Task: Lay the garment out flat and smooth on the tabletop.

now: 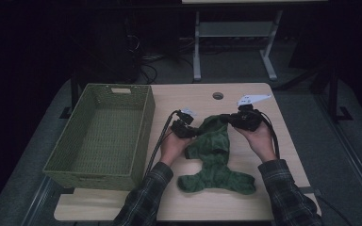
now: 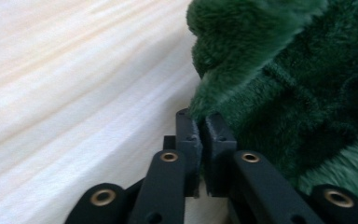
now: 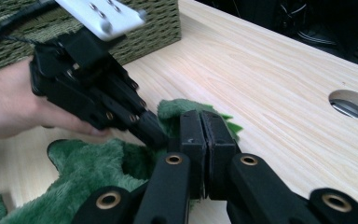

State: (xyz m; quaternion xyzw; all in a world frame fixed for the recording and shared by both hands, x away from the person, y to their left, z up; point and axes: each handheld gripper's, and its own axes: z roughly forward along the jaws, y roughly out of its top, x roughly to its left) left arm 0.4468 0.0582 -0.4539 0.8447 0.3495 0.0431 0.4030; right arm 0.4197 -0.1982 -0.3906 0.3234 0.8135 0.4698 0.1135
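The bench (image 1: 268, 188) carries a green woven basket (image 1: 99, 136) at its left and, just beside it toward the middle, a dark green fleece garment (image 1: 214, 160), which is spread flat with its upper hem lifted. That hem is pinched at two corners: the left gripper (image 2: 201, 123) is clenched on a thin fold of fleece at the garment's left edge, and the right gripper (image 3: 204, 123) is clamped on the zigzag-cut edge near the bench's cable hole (image 3: 352, 102).

Both bites are judged shallow, with only the fabric's rim caught between the jaws, so a corner could be lost if the garment is raised quickly or dragged against the bench. Were one side dropped, the fleece would likely be left hanging from the other and bunched, and the basket's near wall could be snagged in any carry.

The forearms, in plaid sleeves (image 1: 287, 193), are brought in low from the near edge, wrists turned inward, with the grippers facing each other across the hem.
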